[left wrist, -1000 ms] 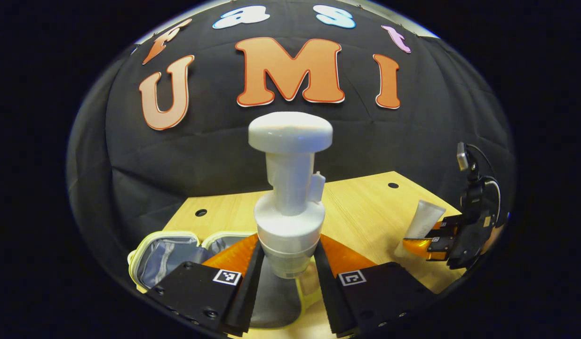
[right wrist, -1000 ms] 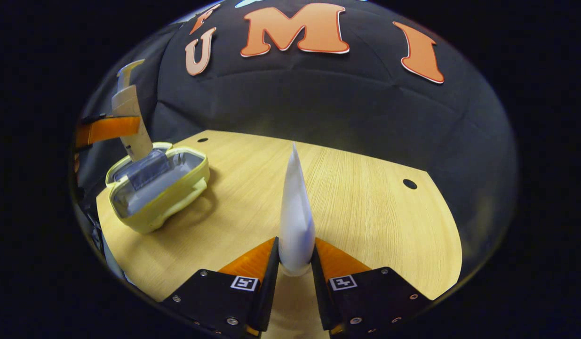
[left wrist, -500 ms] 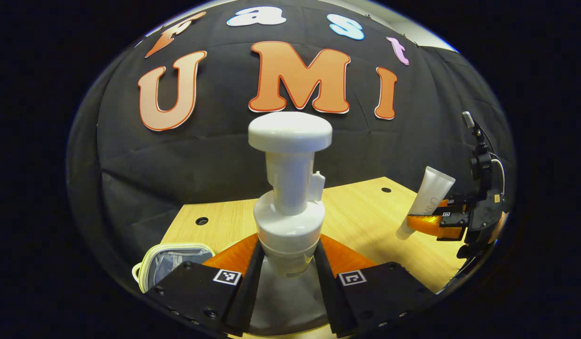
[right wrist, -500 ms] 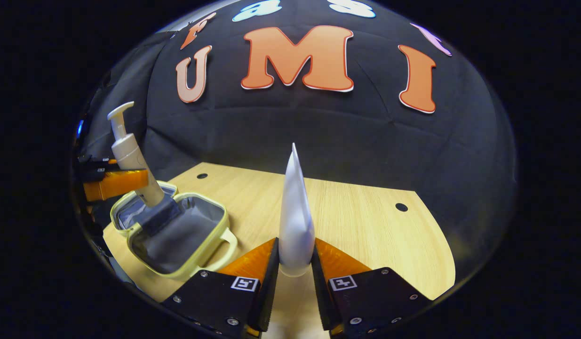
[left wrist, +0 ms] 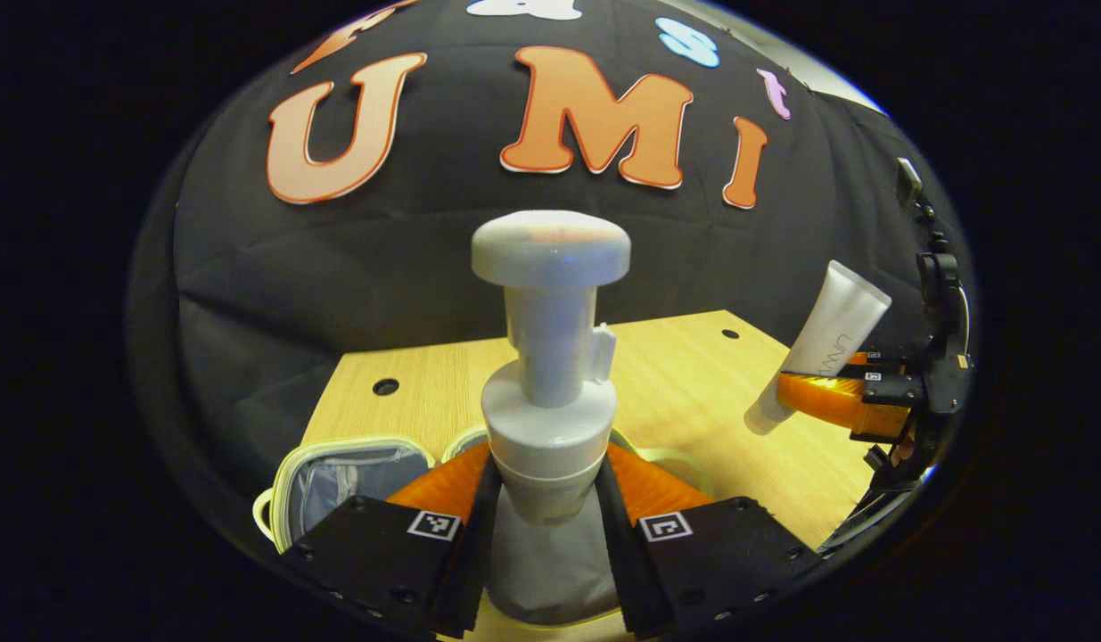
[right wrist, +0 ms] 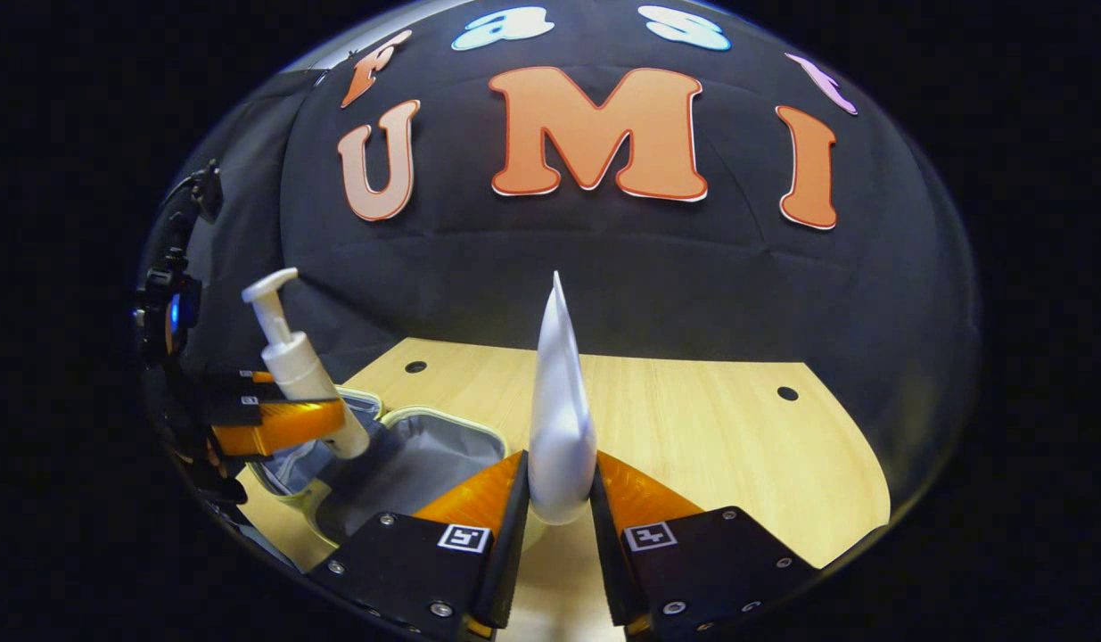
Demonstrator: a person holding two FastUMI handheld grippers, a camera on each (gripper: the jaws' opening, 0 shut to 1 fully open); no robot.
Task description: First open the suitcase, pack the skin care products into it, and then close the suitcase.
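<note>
In the left gripper view my left gripper (left wrist: 546, 486) is shut on a white pump bottle (left wrist: 550, 357), held upright above the open suitcase (left wrist: 354, 468), a small pale-yellow case with grey lining. At the right of that view the right gripper (left wrist: 813, 397) holds a white tube (left wrist: 822, 352) tilted in the air. In the right gripper view my right gripper (right wrist: 559, 495) is shut on the white tube (right wrist: 559, 401), which points up and away. Left of it, the left gripper (right wrist: 283, 426) carries the pump bottle (right wrist: 300, 370) over the open suitcase (right wrist: 425, 455).
A light wooden table (right wrist: 693, 428) carries the suitcase near its left end. Small dark holes (right wrist: 788, 393) sit near the table's back corners. Black cloth closes off the booth behind the table.
Both grippers have lifted and drawn toward the suitcase with their loads. The tube now hangs higher above the table, and the suitcase lies closer under both grippers.
</note>
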